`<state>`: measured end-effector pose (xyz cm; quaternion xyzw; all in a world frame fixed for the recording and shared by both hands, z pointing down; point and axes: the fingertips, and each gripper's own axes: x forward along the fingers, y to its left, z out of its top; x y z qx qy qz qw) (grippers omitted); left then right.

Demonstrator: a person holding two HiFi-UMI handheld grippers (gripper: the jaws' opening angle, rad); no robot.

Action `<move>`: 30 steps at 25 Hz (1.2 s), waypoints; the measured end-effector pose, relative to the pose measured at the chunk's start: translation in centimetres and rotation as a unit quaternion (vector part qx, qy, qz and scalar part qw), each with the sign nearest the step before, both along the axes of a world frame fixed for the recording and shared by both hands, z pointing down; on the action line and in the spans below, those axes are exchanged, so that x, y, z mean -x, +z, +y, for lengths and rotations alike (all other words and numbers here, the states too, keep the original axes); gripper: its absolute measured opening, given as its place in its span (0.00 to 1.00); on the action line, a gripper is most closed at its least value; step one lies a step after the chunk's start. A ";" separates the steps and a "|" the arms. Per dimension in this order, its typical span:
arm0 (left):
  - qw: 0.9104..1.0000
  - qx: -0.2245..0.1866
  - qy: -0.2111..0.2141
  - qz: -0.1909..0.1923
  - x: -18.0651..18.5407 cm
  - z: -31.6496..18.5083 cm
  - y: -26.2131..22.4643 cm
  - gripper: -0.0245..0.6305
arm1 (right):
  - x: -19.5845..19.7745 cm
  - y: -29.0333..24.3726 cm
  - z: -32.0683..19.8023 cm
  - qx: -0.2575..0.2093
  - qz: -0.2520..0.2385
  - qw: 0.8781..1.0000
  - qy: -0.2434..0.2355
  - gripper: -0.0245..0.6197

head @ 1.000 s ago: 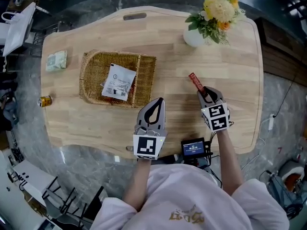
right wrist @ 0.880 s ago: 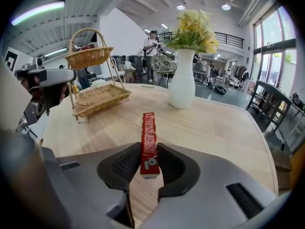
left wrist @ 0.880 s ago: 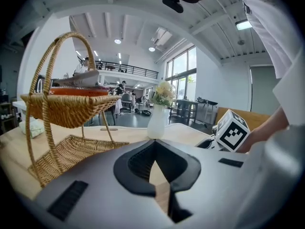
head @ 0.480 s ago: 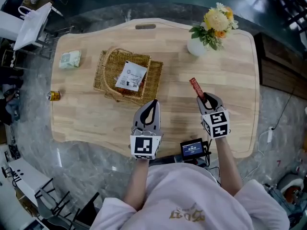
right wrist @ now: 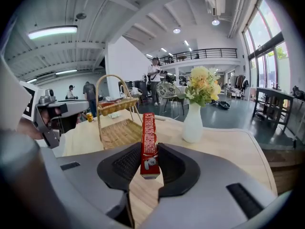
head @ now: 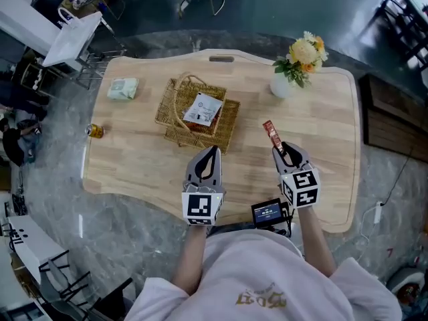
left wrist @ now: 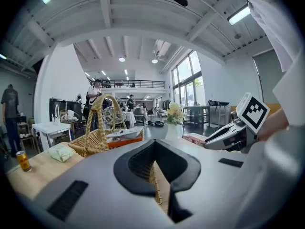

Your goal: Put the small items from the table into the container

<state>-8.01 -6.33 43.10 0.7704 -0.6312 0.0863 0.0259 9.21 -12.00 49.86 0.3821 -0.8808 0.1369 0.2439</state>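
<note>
A long red snack bar (right wrist: 149, 137) stands upright between the pads of my right gripper (right wrist: 149, 168), which is shut on its lower end. From above, the bar (head: 271, 134) sticks out ahead of that gripper (head: 283, 151), held over the table right of the middle. My left gripper (head: 210, 154) hovers over the near edge with its tips together and nothing in them; the same gripper (left wrist: 155, 149) points at the wicker basket (head: 175, 116). A white packet (head: 202, 109) lies in the basket. A green packet (head: 122, 88) and a small can (head: 95, 131) sit at the table's left.
A white vase of yellow flowers (head: 294, 69) stands at the far right of the wooden table (head: 321, 119). A small screen device (head: 269, 211) sits at the near edge between my arms. The basket's tall handle (right wrist: 114, 94) arches over it. Chairs and a white table stand beyond the far left.
Both grippers have risen, the right one still carrying the red bar. The head view has pulled back, so the table looks smaller and more floor shows.
</note>
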 end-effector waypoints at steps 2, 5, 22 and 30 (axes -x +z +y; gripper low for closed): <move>1.000 -0.005 -0.002 -0.005 0.1 0.5 -0.7 0.03 | 0.6 -1.4 0.3 -0.012 -0.012 1.000 -0.005 0.23; 1.000 -0.013 -0.003 -0.009 0.1 1.2 -1.7 0.03 | 1.3 -3.2 1.0 -0.022 -0.030 0.999 -0.011 0.23; 0.997 -0.043 -0.067 -0.022 4.8 1.2 -4.2 0.03 | 7.2 -7.6 0.2 -0.030 -0.082 0.993 -0.080 0.23; 0.995 -0.044 -0.080 -0.026 6.9 0.4 -4.5 0.03 | 11.7 -8.6 -0.6 -0.028 -0.090 0.988 -0.123 0.23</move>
